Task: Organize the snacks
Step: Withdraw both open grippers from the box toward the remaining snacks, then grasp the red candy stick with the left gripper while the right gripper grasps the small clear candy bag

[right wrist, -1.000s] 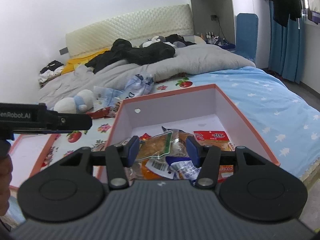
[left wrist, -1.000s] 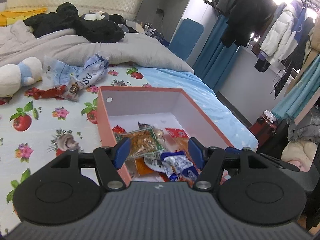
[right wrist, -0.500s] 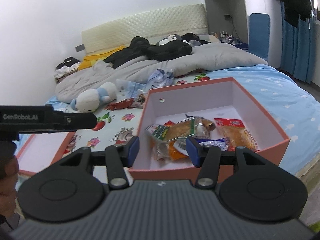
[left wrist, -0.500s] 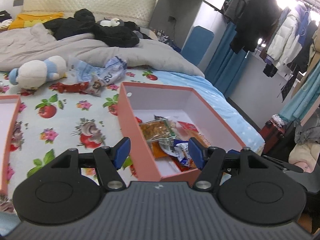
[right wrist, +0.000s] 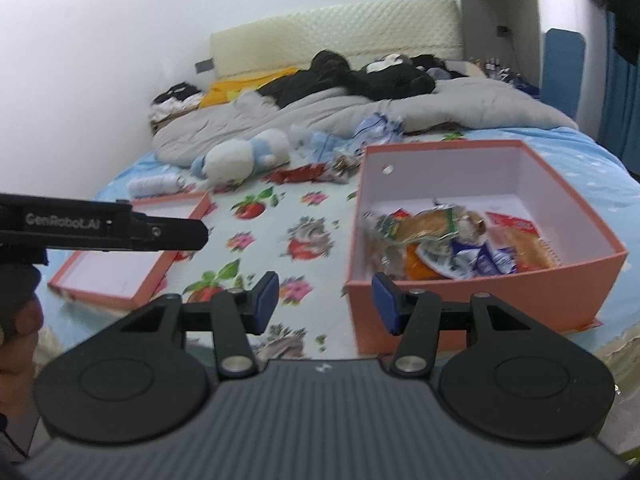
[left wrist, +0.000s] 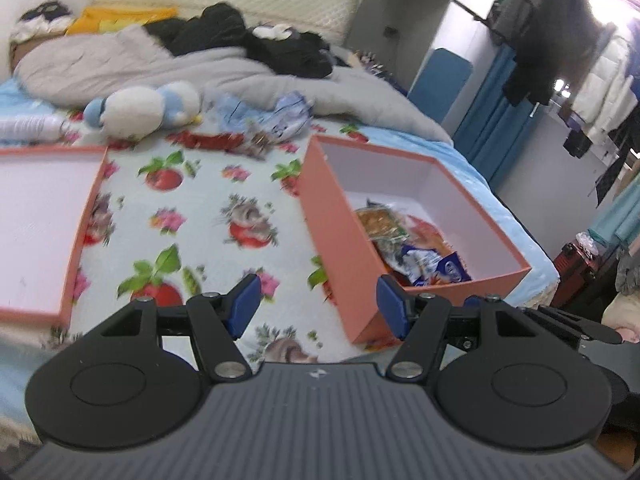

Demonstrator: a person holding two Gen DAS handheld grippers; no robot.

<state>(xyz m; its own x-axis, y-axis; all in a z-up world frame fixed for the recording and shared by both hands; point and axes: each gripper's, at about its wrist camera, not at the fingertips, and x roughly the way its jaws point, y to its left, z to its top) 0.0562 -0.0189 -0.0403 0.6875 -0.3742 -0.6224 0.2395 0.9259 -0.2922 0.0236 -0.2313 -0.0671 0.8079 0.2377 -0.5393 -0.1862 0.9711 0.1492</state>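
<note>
An orange box (left wrist: 340,236) (right wrist: 480,300) with a white inside sits on the flowered bed sheet and holds several snack packets (left wrist: 404,244) (right wrist: 448,240). Its flat orange lid (left wrist: 86,224) (right wrist: 120,276) lies open-side up to the left. More snack wrappers (left wrist: 224,140) (right wrist: 316,172) lie farther back on the sheet. My left gripper (left wrist: 318,306) is open and empty, hovering over the sheet just left of the box's near corner. My right gripper (right wrist: 324,300) is open and empty too, in front of the box's near left corner. The left gripper's body (right wrist: 100,228) shows at the left edge of the right wrist view.
A white and blue plush toy (left wrist: 148,108) (right wrist: 244,156), a plastic bottle (left wrist: 28,126) (right wrist: 156,184), a grey duvet (left wrist: 180,68) and dark clothes (left wrist: 256,40) lie toward the headboard. The bed's edge runs right of the box. Hanging coats (left wrist: 560,36) fill the far right.
Both grippers have pulled back and swung left from above the box, so the box now sits to the right and the lid has come into view. Both stayed open and empty.
</note>
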